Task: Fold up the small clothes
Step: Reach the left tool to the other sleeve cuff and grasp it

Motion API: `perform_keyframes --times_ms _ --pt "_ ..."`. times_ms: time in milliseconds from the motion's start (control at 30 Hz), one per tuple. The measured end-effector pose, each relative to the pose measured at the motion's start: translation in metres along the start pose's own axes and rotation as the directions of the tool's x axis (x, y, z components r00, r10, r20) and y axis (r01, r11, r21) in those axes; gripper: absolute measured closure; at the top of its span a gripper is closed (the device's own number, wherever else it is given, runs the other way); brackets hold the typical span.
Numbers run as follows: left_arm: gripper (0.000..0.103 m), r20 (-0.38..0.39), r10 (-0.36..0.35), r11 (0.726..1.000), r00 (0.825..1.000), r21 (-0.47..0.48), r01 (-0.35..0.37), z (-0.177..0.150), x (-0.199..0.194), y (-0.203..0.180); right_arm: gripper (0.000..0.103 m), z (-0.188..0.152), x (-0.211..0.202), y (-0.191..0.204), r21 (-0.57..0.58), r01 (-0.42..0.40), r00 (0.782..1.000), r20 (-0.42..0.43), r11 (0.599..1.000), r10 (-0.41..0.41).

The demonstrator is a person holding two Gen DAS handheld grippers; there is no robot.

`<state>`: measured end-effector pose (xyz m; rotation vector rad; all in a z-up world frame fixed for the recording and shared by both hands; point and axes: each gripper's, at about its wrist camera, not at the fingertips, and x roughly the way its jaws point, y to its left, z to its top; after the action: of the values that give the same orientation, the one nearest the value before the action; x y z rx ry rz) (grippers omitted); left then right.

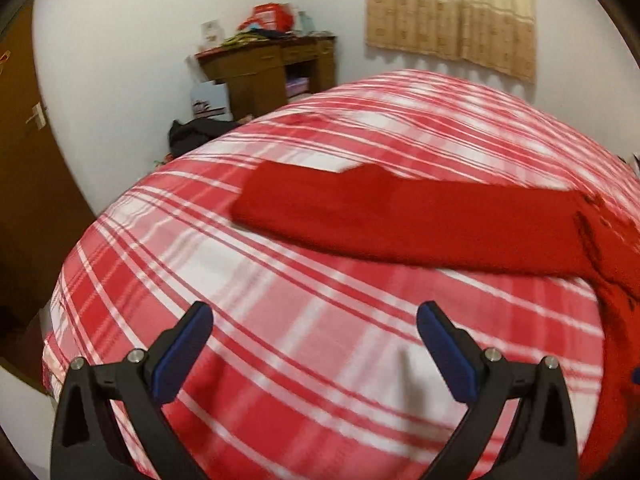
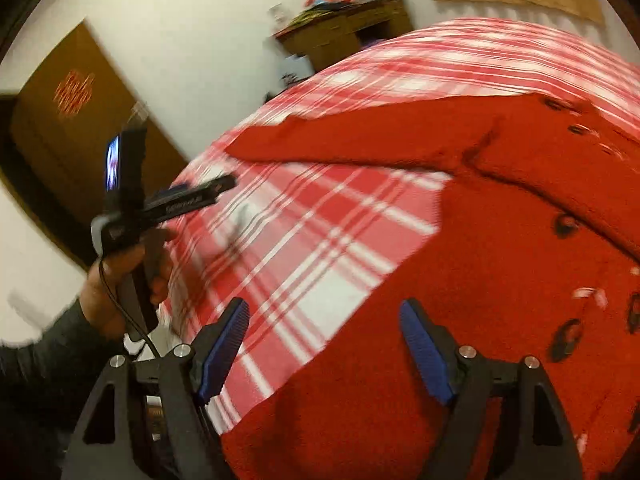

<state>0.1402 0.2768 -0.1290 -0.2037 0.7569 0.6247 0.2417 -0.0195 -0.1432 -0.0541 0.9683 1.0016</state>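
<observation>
So right now the red cardigan [image 2: 460,320] is lying flat on the bed [image 1: 280,300], which has a red and white plaid cover. From the right wrist view its body fills everything from 3 to 6 o'clock, dark buttons [image 2: 566,226] running along the 3 o'clock edge, and one sleeve [image 2: 360,140] stretched out toward 10 o'clock. From the left wrist view that same sleeve [image 1: 400,220] crosses the middle of the picture and meets the body at 3 o'clock.

Right gripper [image 2: 324,348] has its blue-padded fingers [image 2: 424,352] spread wide with nothing between them, hanging over the cardigan's near edge, one finger above plaid, the other above red knit. Left gripper [image 1: 314,352] is released too, fingers [image 1: 186,354] wide apart over bare plaid, well short of the sleeve. In the right wrist view you can see the hand [image 2: 116,280] gripping it at 9 o'clock.

Both views are pretty blurry. Wooden desk [image 1: 268,68] with clutter sits at 12 o'clock by the wall.
</observation>
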Motion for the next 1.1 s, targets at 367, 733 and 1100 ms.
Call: perform_keyframes --times_ms 367,733,1100 --pt "0.0 -0.016 0.018 0.977 1.0 -0.212 -0.021 0.046 0.043 0.065 0.024 0.0 0.016 0.001 -0.133 0.274 0.962 0.034 0.952 -0.272" --pt "0.024 -0.099 -0.044 0.969 0.994 -0.246 0.019 0.064 0.081 0.05 0.024 -0.004 0.016 0.012 -0.181 0.279 0.96 0.051 0.943 -0.275" --pt "0.088 -0.117 -0.167 0.959 0.979 -0.248 0.133 0.069 0.08 0.04 0.024 -0.008 0.013 0.016 -0.186 0.259 0.966 0.056 0.948 -0.253"
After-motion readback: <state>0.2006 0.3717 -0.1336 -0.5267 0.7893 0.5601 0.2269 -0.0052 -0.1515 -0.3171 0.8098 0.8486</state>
